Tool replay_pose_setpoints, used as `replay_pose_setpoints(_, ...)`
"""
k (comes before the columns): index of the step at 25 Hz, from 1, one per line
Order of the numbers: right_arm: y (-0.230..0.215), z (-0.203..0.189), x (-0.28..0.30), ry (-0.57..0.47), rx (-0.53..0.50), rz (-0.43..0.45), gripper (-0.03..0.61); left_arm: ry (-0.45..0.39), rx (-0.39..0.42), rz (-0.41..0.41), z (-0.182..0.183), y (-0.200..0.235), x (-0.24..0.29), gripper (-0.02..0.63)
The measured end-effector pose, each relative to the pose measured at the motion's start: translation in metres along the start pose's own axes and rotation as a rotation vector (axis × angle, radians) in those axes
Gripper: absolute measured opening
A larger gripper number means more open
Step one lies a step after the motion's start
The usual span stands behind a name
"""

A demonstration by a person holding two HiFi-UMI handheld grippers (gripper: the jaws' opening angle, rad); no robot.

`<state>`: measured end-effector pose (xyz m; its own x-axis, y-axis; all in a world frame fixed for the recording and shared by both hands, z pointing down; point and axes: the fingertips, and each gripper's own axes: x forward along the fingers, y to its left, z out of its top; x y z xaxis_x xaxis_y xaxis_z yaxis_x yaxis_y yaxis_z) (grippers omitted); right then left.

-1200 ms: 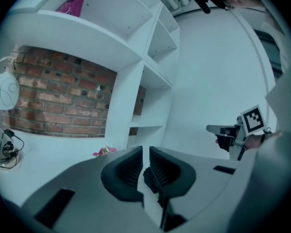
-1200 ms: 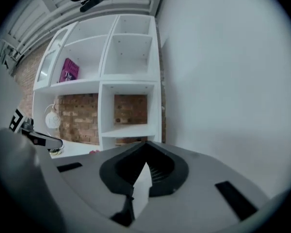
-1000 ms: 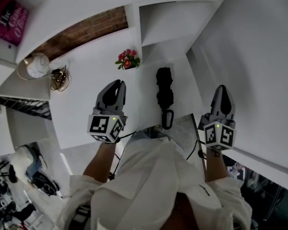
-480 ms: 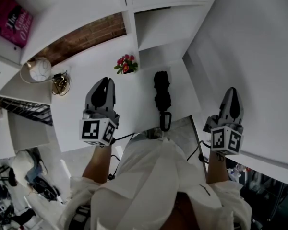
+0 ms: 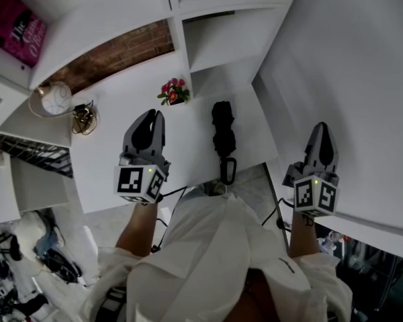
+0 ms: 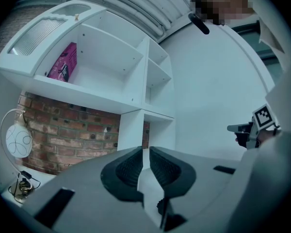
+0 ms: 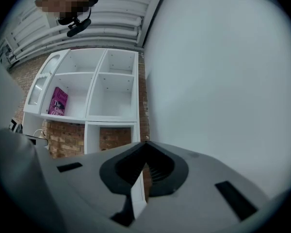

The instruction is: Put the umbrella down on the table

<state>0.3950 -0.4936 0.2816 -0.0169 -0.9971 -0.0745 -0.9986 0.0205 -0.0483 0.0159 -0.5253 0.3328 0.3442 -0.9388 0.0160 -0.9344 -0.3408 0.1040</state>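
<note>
On the white counter [image 5: 114, 159]: one black umbrella [image 5: 222, 131], folded, lying flat, its wrist loop over the near edge. By my reading it is already set down. Left tool [image 5: 150, 116]: held level above the counter, jaws a slit apart, nothing between. Right tool [image 5: 321, 129]: off to the side, jaws together, empty. Pink book [image 5: 13, 27] on the shelf: title starts "The", the rest unreadable.

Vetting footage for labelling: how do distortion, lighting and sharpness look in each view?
Head view: strong fisheye bowing the white shelf unit; dim, bluish; the folded black umbrella is distinct. Left gripper view: dark round vignette, red brick wall crisp. Right gripper view: same vignette, plain white wall flat and featureless.
</note>
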Motion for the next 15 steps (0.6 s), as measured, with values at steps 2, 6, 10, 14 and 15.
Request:
replay_pose_setpoints(2,0.0,-0.002,-0.001,0.008,0.008,0.006,0.018,0.005,-0.002,-0.006,-0.002,-0.004,0.0,0.061)
replay_pose_setpoints(6,-0.002,-0.005,-0.001,0.011,0.01,0.011,0.018,0.015,-0.005,-0.011,-0.005,-0.012,0.003,0.061)
replay_pose_setpoints(10,-0.005,-0.005,-0.002,0.009,0.017,0.012,0.017,0.031,-0.001,-0.021,-0.01,-0.019,0.006,0.061)
replay_pose_setpoints(14,-0.007,-0.007,-0.001,0.008,0.023,0.015,0.017,0.039,-0.001,-0.021,-0.014,-0.024,0.008,0.061)
replay_pose_setpoints(15,-0.007,-0.008,-0.001,0.01,0.023,0.016,0.017,0.042,-0.003,-0.02,-0.015,-0.024,0.008,0.061)
